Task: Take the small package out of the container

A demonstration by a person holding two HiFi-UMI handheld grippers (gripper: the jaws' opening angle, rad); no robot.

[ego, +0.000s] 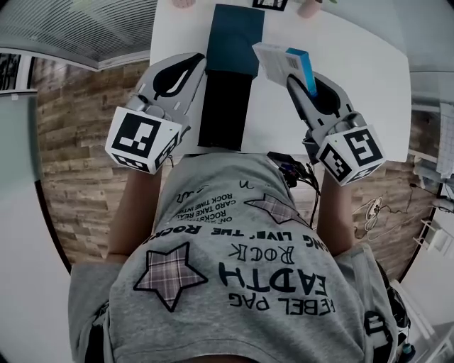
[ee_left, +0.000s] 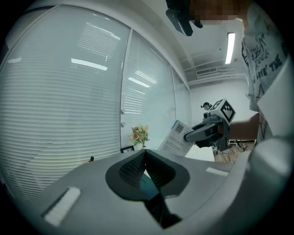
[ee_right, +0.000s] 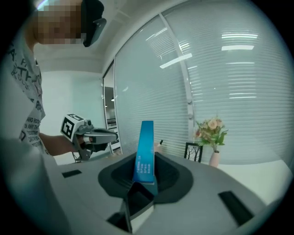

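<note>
The container [ego: 230,49] is a tall dark box, teal at its far part and black nearer me, over the white table [ego: 362,92]. My left gripper [ego: 201,65] is at its left edge, jaws shut, pinching a thin teal and black wall of the container [ee_left: 148,187]. My right gripper [ego: 299,79] is to the right of the container, shut on the small package [ego: 282,62], a white box with a blue edge, held clear of the container. In the right gripper view the package [ee_right: 145,153] stands upright between the pads. The left gripper view shows the right gripper [ee_left: 189,136] with the package [ee_left: 175,138].
A vase of flowers [ee_right: 212,137] and a small black frame [ee_right: 193,151] stand at the table's far side by the window blinds. A marker card [ego: 270,3] lies at the table's far edge. Cables [ego: 292,170] hang near my right forearm.
</note>
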